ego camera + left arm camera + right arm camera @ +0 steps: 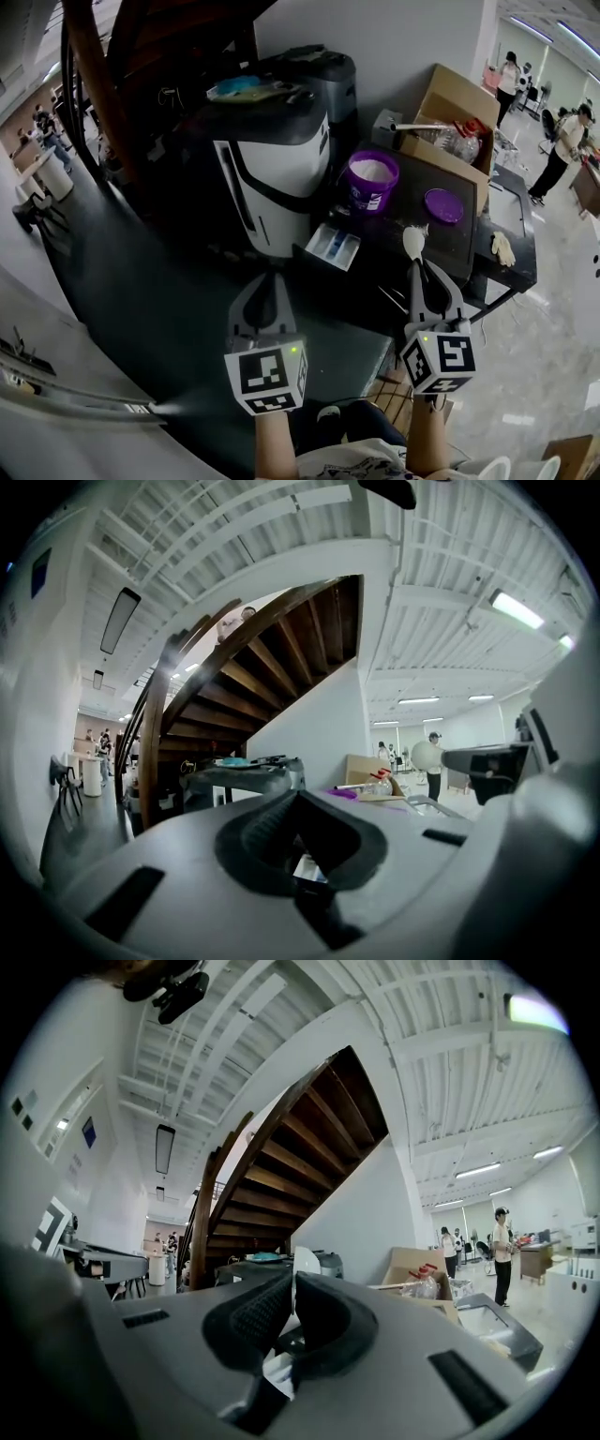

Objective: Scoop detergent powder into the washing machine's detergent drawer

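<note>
The white and black washing machine [272,173] stands on the dark counter, its detergent drawer [333,247] pulled out toward me. To the drawer's right are an open purple tub of white powder [372,180] and its purple lid [443,205]. My right gripper [415,266] is shut on the handle of a white scoop [414,241], held in front of the tub with the bowl pointing away. In the right gripper view the scoop bowl [306,1263] rises past the jaws. My left gripper [272,278] is shut on nothing, just short of the machine's front, left of the drawer.
A cardboard box [454,120] with plastic bottles stands behind the tub. A sink [511,214] and a glove [503,247] lie at the counter's right end. A wooden staircase [253,682] rises behind the machine. People stand in the hall at far right [566,141].
</note>
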Tool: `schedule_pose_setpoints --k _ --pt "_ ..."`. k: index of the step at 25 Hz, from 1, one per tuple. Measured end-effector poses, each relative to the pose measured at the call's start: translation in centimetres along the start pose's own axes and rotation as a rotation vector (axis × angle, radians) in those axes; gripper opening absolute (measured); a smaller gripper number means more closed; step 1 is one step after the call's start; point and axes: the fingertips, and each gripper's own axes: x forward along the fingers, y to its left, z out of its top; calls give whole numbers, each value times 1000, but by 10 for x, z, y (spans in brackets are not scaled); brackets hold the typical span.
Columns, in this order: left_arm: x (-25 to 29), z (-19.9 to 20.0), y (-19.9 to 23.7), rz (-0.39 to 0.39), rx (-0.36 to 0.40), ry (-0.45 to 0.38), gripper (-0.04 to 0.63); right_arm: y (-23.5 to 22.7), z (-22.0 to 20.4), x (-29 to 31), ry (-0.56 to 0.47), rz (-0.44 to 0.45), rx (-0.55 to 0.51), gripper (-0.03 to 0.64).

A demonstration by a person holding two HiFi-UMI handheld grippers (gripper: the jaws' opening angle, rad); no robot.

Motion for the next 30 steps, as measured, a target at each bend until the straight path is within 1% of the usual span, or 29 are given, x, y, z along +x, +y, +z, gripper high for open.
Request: schedule_pose_setpoints --k 6,15,20,26,30 --pt "16 -2 -1 -23 -5 11 3 -8 0 12 6 -29 9 21" --pt "61 -4 -1 -11 1 18 3 -24 -8 55 8 -15 26 21" --pt "104 1 -4 5 16 10 3 -42 -12 100 2 8 35 21" --pt "169 13 -2 51 29 6 3 -69 -10 174 -7 50 46 21" --pt "214 21 -4 75 29 9 3 -86 -4 219 -4 86 34 21"
